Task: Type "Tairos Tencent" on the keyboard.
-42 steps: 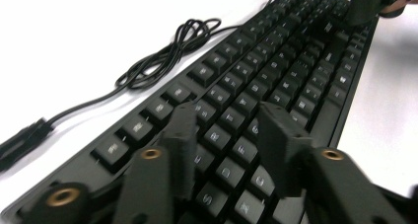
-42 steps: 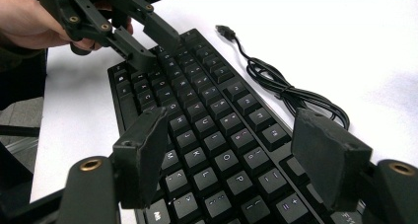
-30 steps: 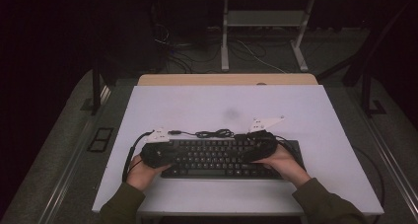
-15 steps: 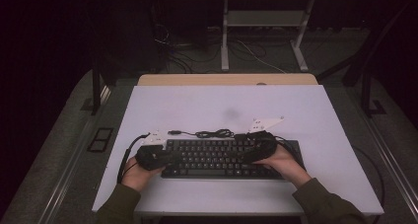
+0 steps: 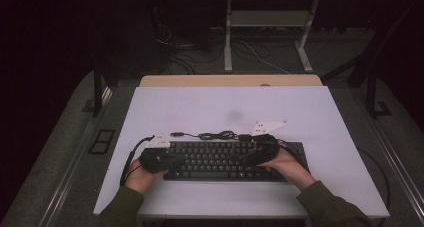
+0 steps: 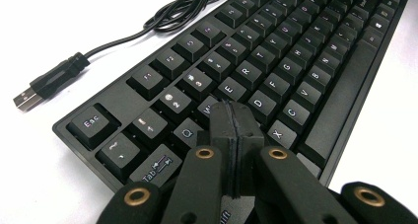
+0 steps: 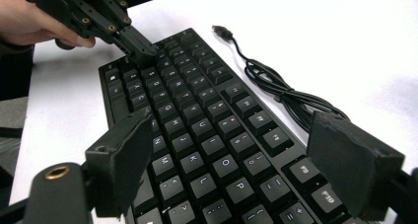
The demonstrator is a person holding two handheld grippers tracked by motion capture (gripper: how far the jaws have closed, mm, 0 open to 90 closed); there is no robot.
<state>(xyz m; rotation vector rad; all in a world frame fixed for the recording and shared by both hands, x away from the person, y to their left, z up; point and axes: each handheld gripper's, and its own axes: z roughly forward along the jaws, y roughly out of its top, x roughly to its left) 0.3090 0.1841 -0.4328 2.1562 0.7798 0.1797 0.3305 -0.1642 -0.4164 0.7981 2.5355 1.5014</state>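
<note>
Right gripper (image 7: pixel 231 160): jaws have just been opening, now wide over the keyboard (image 7: pixel 197 130), nothing between. Left gripper (image 6: pixel 231 130) jaws closed, tips on left-side keys (likely pressing).

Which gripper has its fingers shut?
The left gripper: its fingers meet in one tip over the keyboard. The right gripper stands wide apart, nothing between.

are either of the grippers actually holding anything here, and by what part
Nothing is held. The left gripper is shut on itself, its tip down on the keyboard near the W key. The right gripper has just been opening, jaws wide above the keys, nothing between them.
</note>
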